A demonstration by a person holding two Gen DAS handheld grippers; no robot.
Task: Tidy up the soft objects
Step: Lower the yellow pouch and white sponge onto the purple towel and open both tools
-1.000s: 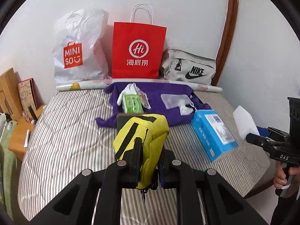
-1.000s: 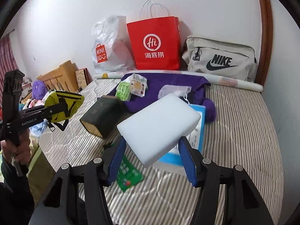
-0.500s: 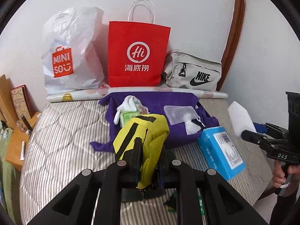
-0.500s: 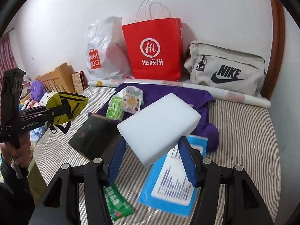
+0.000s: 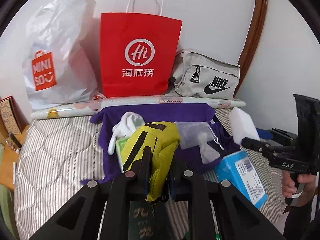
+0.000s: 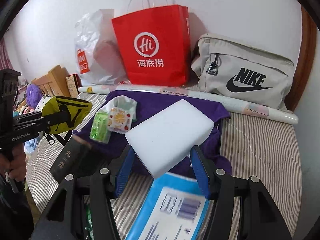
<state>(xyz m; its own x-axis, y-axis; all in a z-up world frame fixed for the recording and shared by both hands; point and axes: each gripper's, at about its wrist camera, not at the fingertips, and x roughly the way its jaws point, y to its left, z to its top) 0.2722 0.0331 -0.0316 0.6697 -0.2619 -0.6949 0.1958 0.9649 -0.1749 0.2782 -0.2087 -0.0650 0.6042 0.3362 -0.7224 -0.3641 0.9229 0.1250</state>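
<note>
My left gripper (image 5: 159, 166) is shut on a yellow mesh pouch (image 5: 154, 146) with black straps, held in the air over the bed; the same pouch (image 6: 66, 113) shows at the left of the right wrist view. My right gripper (image 6: 163, 170) is shut on a white sponge block (image 6: 170, 134), which also shows at the right of the left wrist view (image 5: 243, 129). Below both lies a purple cloth (image 5: 160, 112) bearing a white sock (image 5: 128, 126), a green wipes pack (image 6: 99, 127), a fruit-print packet (image 6: 119, 120) and a clear drawstring pouch (image 5: 196, 138).
A red paper bag (image 5: 138, 56), a white Miniso bag (image 5: 56, 60) and a grey Nike bag (image 5: 208, 78) stand against the wall behind a rolled sheet (image 5: 140, 104). A blue box (image 5: 242, 178) and a dark book (image 6: 68, 160) lie on the striped bed (image 5: 56, 150).
Both grippers have moved forward over the bed towards the bags, each keeping its load. The purple cloth and the bags loom larger; the dark book and blue box have slid under the grippers.
</note>
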